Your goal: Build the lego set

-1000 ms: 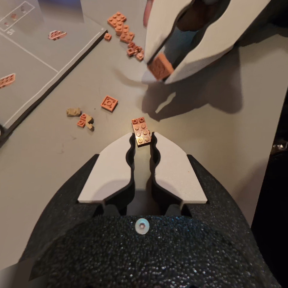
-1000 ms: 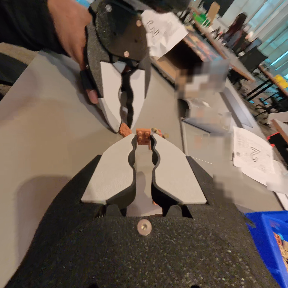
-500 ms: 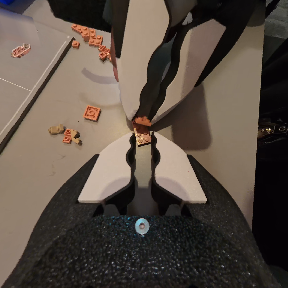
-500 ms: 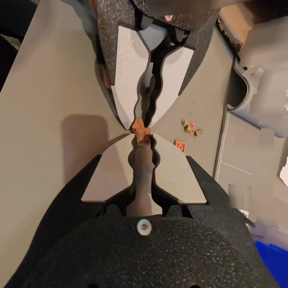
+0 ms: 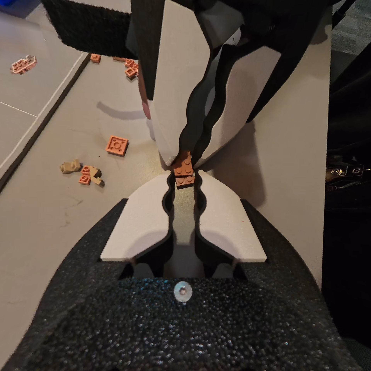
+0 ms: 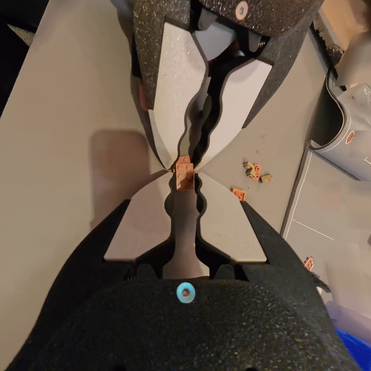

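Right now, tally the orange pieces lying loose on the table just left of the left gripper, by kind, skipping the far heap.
Square plate, underside up: 1
Single-stud plates: 2
Total: 3

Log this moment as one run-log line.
left gripper: shut on lower orange plate | right gripper: shut on upper orange plate | plates overlapping

The left gripper (image 5: 184, 181) pinches a brown studded plate (image 5: 185, 180) between its fingertips, lying flat, studs up, above the grey table (image 5: 60, 210). The right gripper (image 6: 185, 176) grips an orange-brown plate (image 6: 184, 178), studs up, set on the far end of the first so the two overlap. Both grippers meet tip to tip. Just left lie a loose square plate (image 5: 116, 145) and small tan and orange pieces (image 5: 82, 172)
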